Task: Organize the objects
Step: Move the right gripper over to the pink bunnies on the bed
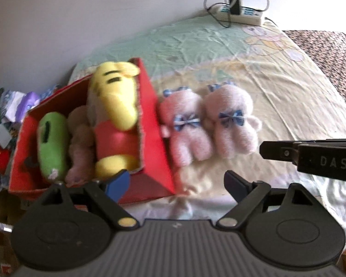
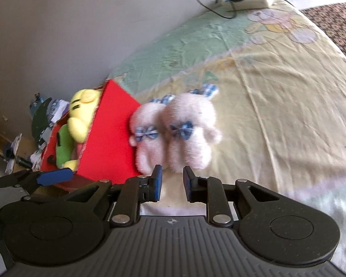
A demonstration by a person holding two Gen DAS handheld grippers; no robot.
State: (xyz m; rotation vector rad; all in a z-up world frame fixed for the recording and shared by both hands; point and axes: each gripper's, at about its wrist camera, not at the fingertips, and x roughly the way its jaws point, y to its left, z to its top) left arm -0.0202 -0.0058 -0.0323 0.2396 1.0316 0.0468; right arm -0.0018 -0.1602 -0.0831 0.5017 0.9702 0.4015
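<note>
A red box (image 1: 158,168) stands on the bed and holds a yellow plush (image 1: 115,97), a green plush (image 1: 53,138) and a pale pink plush (image 1: 80,143). Two pink bears with blue bows lie side by side against the box's right wall: the left bear (image 1: 184,129) and the right bear (image 1: 230,124). My left gripper (image 1: 176,182) is wide open over the box's near right corner, holding nothing. My right gripper (image 2: 173,180) hovers just short of the bears' feet (image 2: 189,138). Its jaws stand a narrow gap apart, with nothing between them. Beside it are the red box (image 2: 108,138) and the yellow plush (image 2: 80,115).
A power strip (image 1: 242,15) with cables lies at the bed's far end by the wall. Cluttered papers and bags (image 1: 2,115) pile up left of the box. A brown patterned blanket (image 1: 334,53) covers the far right. The yellow-green sheet (image 1: 288,92) spreads right of the bears.
</note>
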